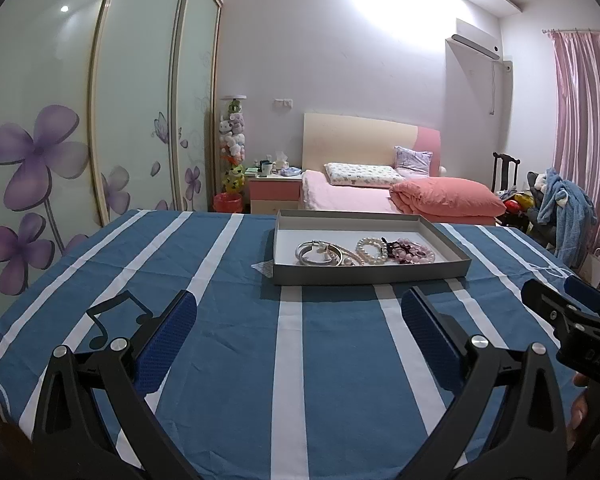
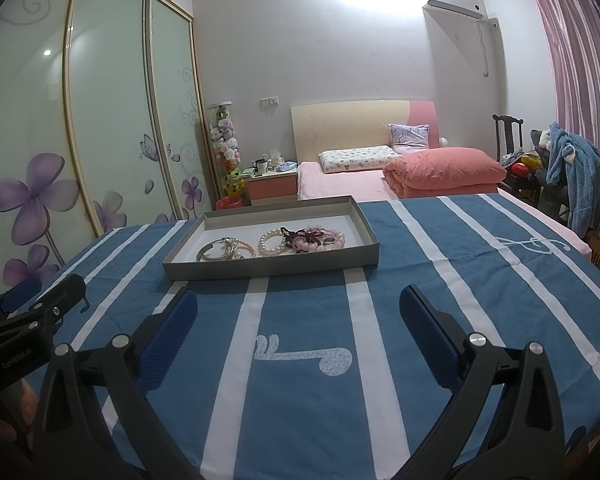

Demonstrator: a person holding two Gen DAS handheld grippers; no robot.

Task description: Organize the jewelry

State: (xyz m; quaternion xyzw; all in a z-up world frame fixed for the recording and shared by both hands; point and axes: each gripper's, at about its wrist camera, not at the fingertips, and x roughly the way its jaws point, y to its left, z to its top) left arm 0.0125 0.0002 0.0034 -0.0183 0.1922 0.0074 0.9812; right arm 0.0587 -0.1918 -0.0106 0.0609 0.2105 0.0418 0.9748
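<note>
Left gripper [image 1: 296, 316] and right gripper [image 2: 298, 314], blue-padded fingers spread wide and empty, above the blue-and-white striped tablecloth [image 1: 228, 360]. Farther: shallow grey cardboard tray [image 1: 370, 272] holding silver bangles [image 1: 318, 254], white pearl bracelet [image 1: 372, 250], and pink bead bracelets [image 1: 414, 251]. Beyond: pink bed [image 1: 352, 200].

Striped tablecloth [image 1: 228, 340] between both wide-spread grippers and the grey tray [image 1: 370, 274] is bare, so the near approach is free. The tray's low wall is the only barrier on the near side. Jewelry crowds its near half: silver bangles [image 1: 320, 254] on the left, pearl bracelet [image 1: 372, 251] in the middle, pink bead bracelet [image 1: 416, 251] on the right, all touching or overlapping; the tray's far half is bare. Right gripper [image 1: 572, 304] sits near the right, well apart from the tray.
</note>
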